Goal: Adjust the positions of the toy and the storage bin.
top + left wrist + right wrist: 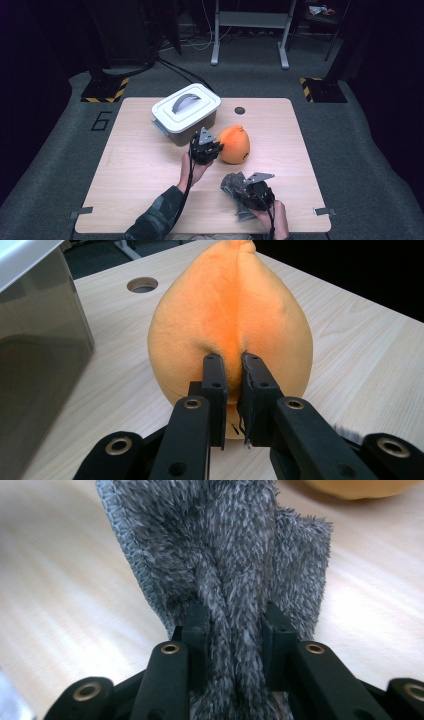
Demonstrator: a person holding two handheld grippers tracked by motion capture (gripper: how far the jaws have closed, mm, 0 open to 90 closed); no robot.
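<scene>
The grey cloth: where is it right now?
In the high view, the grey cloth lies near the table's front edge, right of centre, below the orange plush, pinched in the right gripper.

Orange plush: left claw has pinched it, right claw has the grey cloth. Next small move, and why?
Probably lift the orange plush a little off the table. The left claw is shut on a fold of its fabric, while the plush sits on the wood beside the lidded white bin. The right claw grips the grey cloth, so it can wait.
</scene>
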